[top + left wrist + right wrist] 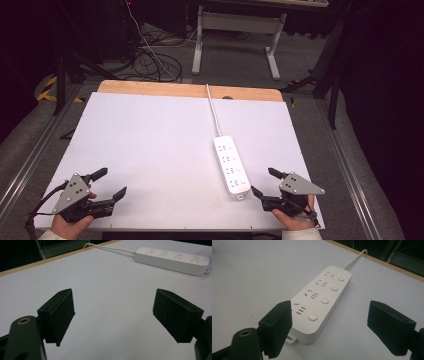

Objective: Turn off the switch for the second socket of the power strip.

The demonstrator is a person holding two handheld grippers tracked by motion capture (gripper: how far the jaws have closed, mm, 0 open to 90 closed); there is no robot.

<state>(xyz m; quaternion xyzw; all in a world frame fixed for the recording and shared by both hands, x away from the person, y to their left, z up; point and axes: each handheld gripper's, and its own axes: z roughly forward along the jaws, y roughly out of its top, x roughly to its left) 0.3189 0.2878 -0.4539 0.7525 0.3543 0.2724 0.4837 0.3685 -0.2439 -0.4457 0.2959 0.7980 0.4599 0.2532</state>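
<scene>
A white power strip (232, 165) with several sockets and round buttons lies on the white table (150, 145), right of centre, its cord (214, 110) running to the far edge. My right gripper (263, 182) rests at the near right corner, open, with nothing between its jaws; in the right gripper view the strip (319, 302) lies just ahead, its near end by the left jaw. My left gripper (112, 183) sits at the near left corner, open and empty. In the left gripper view the strip (172, 260) lies far off at the upper right.
The table's far edge is a wooden strip (190, 90). Beyond it stand a white desk frame (235, 35) and loose cables (155, 60) on the floor. Metal rails (345, 165) run along both sides of the table.
</scene>
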